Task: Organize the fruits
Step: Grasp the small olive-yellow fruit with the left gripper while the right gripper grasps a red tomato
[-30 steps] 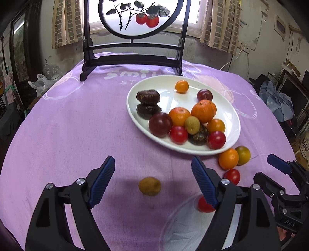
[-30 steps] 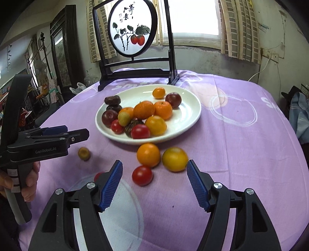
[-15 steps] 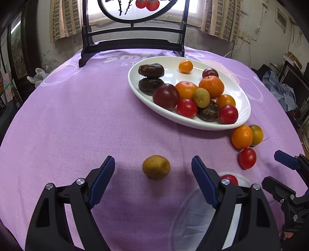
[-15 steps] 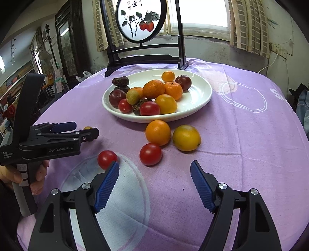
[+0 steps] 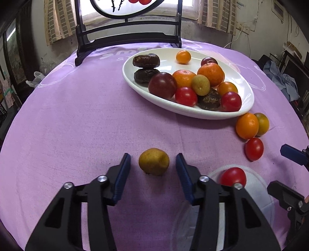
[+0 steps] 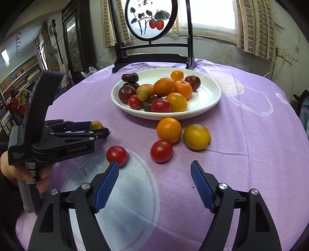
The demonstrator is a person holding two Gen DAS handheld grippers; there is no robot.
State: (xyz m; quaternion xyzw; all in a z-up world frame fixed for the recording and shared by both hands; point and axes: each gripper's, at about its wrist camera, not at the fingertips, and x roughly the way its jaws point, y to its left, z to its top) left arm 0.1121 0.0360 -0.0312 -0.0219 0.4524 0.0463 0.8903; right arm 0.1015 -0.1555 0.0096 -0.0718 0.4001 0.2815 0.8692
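A small yellow-brown fruit [image 5: 154, 161] lies on the purple cloth between the fingers of my left gripper [image 5: 153, 165], which is open with gaps on both sides; the fruit also shows in the right wrist view [image 6: 96, 125]. A white plate [image 5: 245, 89] holds several fruits. Beside it lie an orange [image 6: 169, 130], a yellow-orange fruit [image 6: 196, 136] and two red tomatoes [image 6: 161, 151] [image 6: 116, 155]. My right gripper [image 6: 154, 174] is open and empty, just short of the tomatoes.
A black wooden stand with a round painted screen [image 6: 151, 18] stands at the table's far edge behind the plate. The round table's edge curves away on all sides. My left gripper [image 6: 102, 133] and the hand holding it fill the left of the right wrist view.
My left gripper has moved forward around the yellow-brown fruit and its jaws have narrowed. My right gripper has moved closer to the loose tomatoes.
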